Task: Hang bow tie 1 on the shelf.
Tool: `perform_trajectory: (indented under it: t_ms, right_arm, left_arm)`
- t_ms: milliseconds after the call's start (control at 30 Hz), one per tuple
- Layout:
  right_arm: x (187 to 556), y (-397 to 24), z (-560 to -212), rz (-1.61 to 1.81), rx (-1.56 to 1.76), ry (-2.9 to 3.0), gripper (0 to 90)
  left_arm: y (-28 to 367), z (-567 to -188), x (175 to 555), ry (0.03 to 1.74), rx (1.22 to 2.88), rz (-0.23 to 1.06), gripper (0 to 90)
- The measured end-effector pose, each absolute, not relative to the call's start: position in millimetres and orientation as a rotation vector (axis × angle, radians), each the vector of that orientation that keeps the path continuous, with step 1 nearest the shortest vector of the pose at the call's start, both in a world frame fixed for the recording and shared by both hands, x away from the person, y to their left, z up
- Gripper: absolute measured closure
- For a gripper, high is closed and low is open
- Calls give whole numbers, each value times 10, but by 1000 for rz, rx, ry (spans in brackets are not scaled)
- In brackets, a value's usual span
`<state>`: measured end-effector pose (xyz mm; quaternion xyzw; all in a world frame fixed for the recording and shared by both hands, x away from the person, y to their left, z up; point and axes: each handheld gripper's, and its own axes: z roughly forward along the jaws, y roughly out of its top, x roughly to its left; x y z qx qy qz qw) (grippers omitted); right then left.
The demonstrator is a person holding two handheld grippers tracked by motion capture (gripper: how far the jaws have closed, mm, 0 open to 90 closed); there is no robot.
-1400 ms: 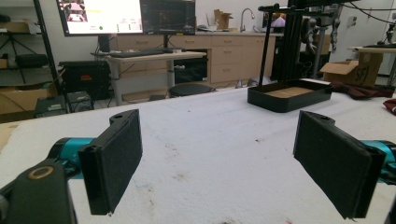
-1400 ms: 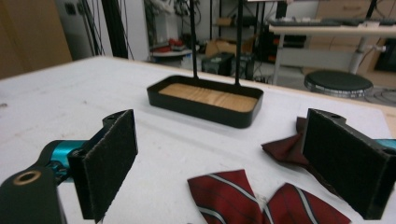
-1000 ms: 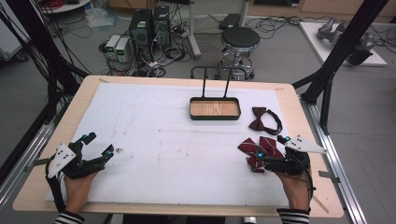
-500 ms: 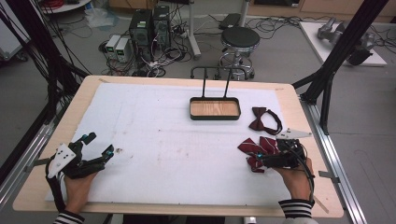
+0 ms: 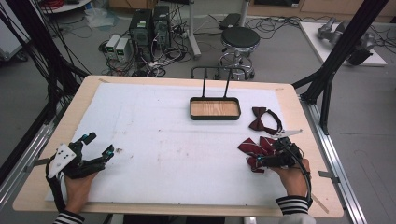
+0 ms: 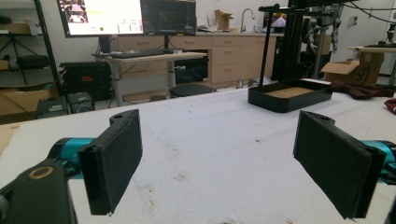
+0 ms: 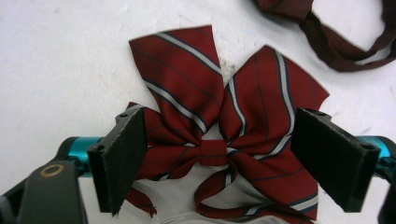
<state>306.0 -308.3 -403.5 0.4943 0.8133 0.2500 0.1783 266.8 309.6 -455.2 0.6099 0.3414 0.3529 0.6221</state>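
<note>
One striped fabric bow tie (image 7: 219,140) between closing right claw (image 7: 219,161) pads, apparently untouched

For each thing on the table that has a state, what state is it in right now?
Striped bow tie: flat on the table, between the right tool's jaws, not yet pinched.
Plain bow tie: flat on the table beside the tray, untouched.
Tray: empty, handle upright.
Right tool: open around the striped bow tie's knot, jaws just been closing.
Left tool: open, nothing between its jaws.
</note>
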Motion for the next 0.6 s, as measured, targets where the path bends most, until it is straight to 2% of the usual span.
perform_trajectory:
  t_ms: [67,600]
  right_arm:
    - [3082,-3059,-4057,669,1409,2305,236]
    - [3173,-3015,-4098,579,1566,2329,355]
  left_arm:
    - [3093,-4552,2667,785,1400,809,161]
    - [3093,-4551,2668,784,1403,808,161]
